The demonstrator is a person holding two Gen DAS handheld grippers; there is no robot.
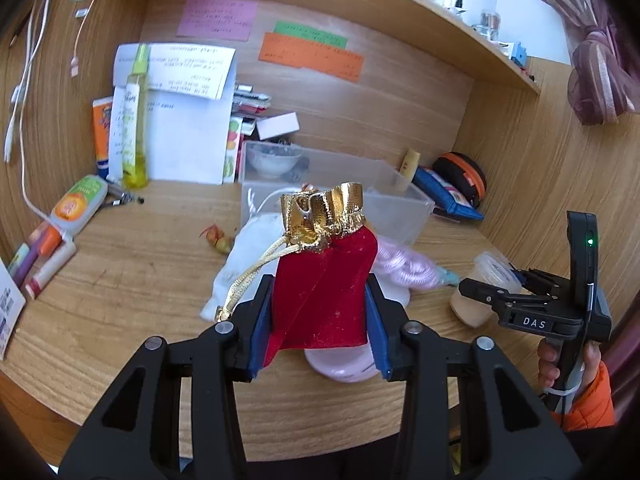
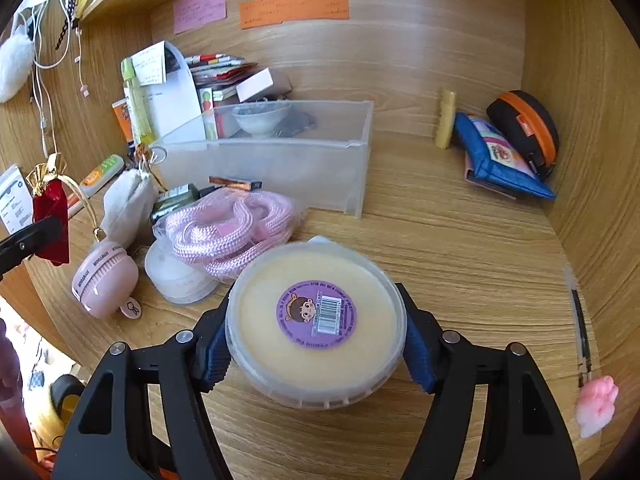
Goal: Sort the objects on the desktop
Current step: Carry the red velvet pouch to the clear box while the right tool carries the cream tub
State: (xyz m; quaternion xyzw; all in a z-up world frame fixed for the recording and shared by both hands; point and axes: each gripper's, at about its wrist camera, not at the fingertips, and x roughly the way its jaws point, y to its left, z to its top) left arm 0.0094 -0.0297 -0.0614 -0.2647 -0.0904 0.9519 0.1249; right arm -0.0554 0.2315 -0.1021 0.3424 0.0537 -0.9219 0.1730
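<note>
Gripping a red velvet pouch [image 1: 324, 296] with a gold top, the left gripper [image 1: 320, 320] has its 2 blue pads pressed against the pouch's sides, and the pouch hangs above the wooden desk [image 1: 132, 272]. Its gold cord [image 1: 256, 276] trails down to the left. The right gripper [image 2: 316, 340] is clamped on a round plastic tub [image 2: 316, 324] with a cream-coloured lid and a purple sticker, holding it at the near middle of the desk.

Only the left wrist view shows the person's hand [image 1: 560, 360] and orange sleeve [image 1: 592, 404] holding the right gripper from the side, with the tub half hidden behind it. It also shows a shelf [image 1: 360, 4] overhead with small bottles, and markers at the far left edge of the desk.

Only the right wrist view shows the tub's lid and sticker, and a pink paw-shaped thing [image 2: 596, 404] at the near right beside a thin pen [image 2: 580, 328]. It shows a coil of pink rope [image 2: 232, 228] in a clear bag fully, touching the tub's far left side, and a pink round case [image 2: 104, 280] left of it. The pouch appears small at the left edge there.

Both views show a clear plastic bin [image 2: 280, 152] at the far middle holding a white bowl [image 2: 262, 118], a white cloth bag [image 2: 128, 204] near it, and a blue pouch [image 2: 500, 160] against an orange and black case [image 2: 528, 128] at the far right.
</note>
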